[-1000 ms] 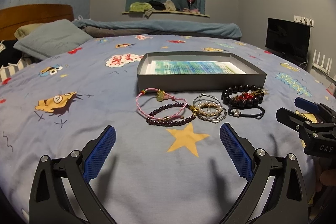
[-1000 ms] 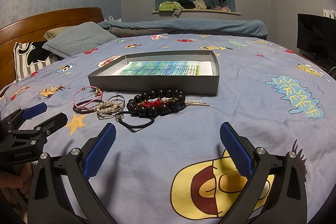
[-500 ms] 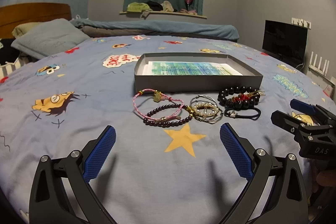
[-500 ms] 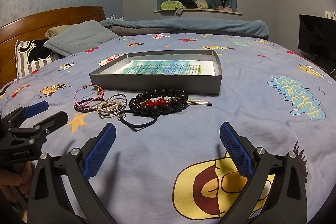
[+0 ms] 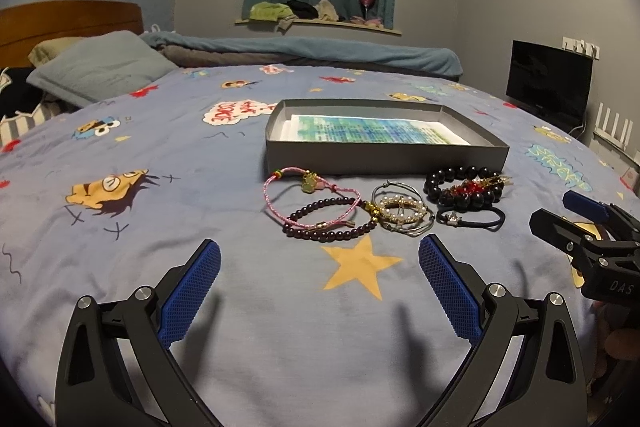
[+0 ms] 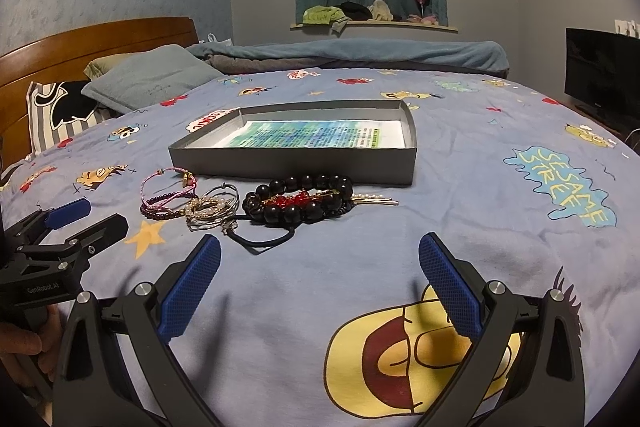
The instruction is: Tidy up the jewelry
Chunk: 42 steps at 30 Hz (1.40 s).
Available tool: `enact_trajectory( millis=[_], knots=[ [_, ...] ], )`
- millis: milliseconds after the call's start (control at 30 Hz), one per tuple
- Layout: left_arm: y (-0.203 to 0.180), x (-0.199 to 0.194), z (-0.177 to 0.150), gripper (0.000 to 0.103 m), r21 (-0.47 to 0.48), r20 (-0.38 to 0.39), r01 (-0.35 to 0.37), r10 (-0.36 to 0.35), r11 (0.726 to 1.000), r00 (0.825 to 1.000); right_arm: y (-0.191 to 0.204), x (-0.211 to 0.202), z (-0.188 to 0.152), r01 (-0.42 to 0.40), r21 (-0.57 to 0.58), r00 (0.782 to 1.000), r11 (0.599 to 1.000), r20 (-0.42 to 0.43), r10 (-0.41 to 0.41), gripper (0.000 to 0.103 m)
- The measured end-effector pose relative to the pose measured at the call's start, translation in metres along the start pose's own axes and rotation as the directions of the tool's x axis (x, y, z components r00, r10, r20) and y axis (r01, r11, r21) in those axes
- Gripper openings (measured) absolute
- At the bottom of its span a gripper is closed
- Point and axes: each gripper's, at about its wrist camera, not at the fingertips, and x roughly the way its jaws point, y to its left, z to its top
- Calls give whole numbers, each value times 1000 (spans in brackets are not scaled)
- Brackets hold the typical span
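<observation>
A row of jewelry lies on the bed sheet in front of a shallow grey box [image 5: 384, 157] [image 6: 288, 169] lined with printed paper. From left: a pink cord bracelet [image 5: 276, 205], a dark purple bead bracelet [image 5: 332, 233], pearl and wire bangles [image 5: 402, 213] [image 6: 212, 209], a black hair tie [image 5: 470, 219] [image 6: 266, 239], a black bead bracelet with red beads [image 5: 464, 189] [image 6: 304, 199]. My left gripper [image 5: 320, 287] is open and empty, short of the purple bracelet. My right gripper [image 6: 320, 287] is open and empty, short of the black beads; it also shows in the left wrist view [image 5: 576, 223].
The blue cartoon-print sheet [image 5: 160, 227] covers the bed. Pillows [image 5: 100, 71] and a wooden headboard [image 6: 92, 43] lie at the left. A folded blanket [image 5: 320, 53] runs along the far edge. A TV [image 5: 548, 85] stands at the right.
Both grippers have drawn slightly closer to the jewelry and box, which look larger in view. Both stay open and empty. The jewelry has not moved.
</observation>
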Motion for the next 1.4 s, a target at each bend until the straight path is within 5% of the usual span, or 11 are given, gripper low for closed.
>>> enact_trajectory(
  millis=[1133,1233,1300,1400],
  knots=[
    [10,7,1,96,-36,-40,42,-44,998,998,5,0,3,-39,-29,999,999,-11,38,97],
    [11,9,5,89,-27,-53,42,-44,999,998,7,2,6,-46,-40,999,998,-21,46,88],
    [16,13,10,73,-43,-73,61,-64,997,995,5,4,10,-57,-32,998,998,-29,56,79],
    [26,23,19,64,-83,-110,82,-91,993,990,0,7,17,-60,-12,998,998,-32,60,78]
  ],
)
